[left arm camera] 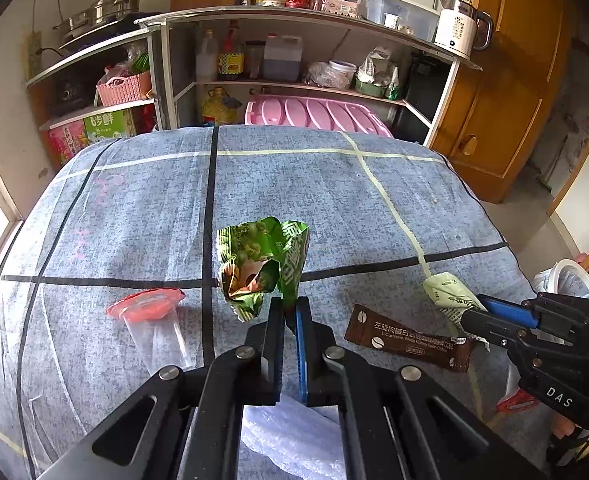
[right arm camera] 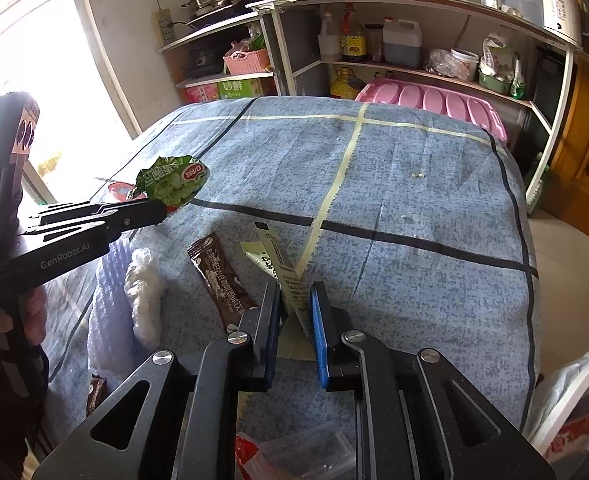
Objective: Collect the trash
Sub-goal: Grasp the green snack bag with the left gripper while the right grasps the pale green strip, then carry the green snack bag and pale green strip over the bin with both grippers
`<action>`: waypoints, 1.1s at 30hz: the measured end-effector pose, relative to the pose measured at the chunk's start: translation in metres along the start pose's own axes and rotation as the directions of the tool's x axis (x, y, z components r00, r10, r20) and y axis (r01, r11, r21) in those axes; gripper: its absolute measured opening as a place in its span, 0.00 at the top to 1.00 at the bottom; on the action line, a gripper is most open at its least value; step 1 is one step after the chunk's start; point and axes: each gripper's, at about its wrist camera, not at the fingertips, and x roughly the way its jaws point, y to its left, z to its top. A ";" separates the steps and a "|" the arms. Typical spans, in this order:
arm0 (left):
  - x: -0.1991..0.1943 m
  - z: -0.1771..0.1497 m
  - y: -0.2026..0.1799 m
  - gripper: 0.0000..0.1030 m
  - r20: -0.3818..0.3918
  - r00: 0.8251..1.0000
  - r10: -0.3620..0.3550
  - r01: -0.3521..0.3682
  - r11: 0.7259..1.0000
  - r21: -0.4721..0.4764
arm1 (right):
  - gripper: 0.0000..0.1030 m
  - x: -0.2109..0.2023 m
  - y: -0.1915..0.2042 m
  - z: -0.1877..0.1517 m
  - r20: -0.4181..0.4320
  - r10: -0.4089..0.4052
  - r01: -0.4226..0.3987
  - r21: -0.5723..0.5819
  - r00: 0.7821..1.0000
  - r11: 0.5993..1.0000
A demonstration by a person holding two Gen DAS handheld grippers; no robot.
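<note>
The left claw (left arm camera: 289, 306) was clamped on the lower edge of a crumpled green snack wrapper (left arm camera: 262, 264), held clear above the blue-grey cloth of the tabletop (left arm camera: 294, 184). The right claw (right arm camera: 294, 300) gripped a pale green sachet (right arm camera: 284, 272), its far end against the cloth. A brown coffee sachet (left arm camera: 408, 340) lay between both claws; a clear cup with red lid (left arm camera: 154, 320) lay left.

Blue patterned tablecloth (left arm camera: 334, 200), cluttered metal shelf (left arm camera: 294, 16), white kettle (left arm camera: 460, 28), pink basket (left arm camera: 122, 88), wooden cupboard (left arm camera: 514, 92)
</note>
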 end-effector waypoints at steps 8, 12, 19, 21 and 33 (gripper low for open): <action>-0.021 0.000 -0.012 0.95 0.037 0.999 -0.023 0.022 1.000 0.019 | 0.86 -0.020 -0.003 -0.001 0.056 0.007 -0.009 0.032 0.998 0.999; -0.032 -0.002 -0.021 0.95 0.052 0.998 -0.033 0.032 0.999 0.033 | 0.86 -0.034 -0.008 -0.004 0.084 0.012 -0.016 0.049 0.996 0.999; -0.057 -0.006 -0.044 0.95 0.088 0.995 -0.055 0.050 0.997 0.057 | 0.86 -0.066 -0.017 -0.015 0.135 0.006 -0.017 0.083 0.991 0.996; -0.064 -0.008 -0.054 0.95 0.097 0.993 -0.062 0.055 0.996 0.073 | 0.86 -0.077 -0.021 -0.019 0.152 0.003 -0.018 0.098 0.988 0.995; -0.091 -0.022 -0.133 0.95 0.109 0.979 -0.175 0.155 0.973 0.172 | 0.86 -0.150 -0.061 -0.054 0.229 -0.099 0.058 0.181 0.968 0.982</action>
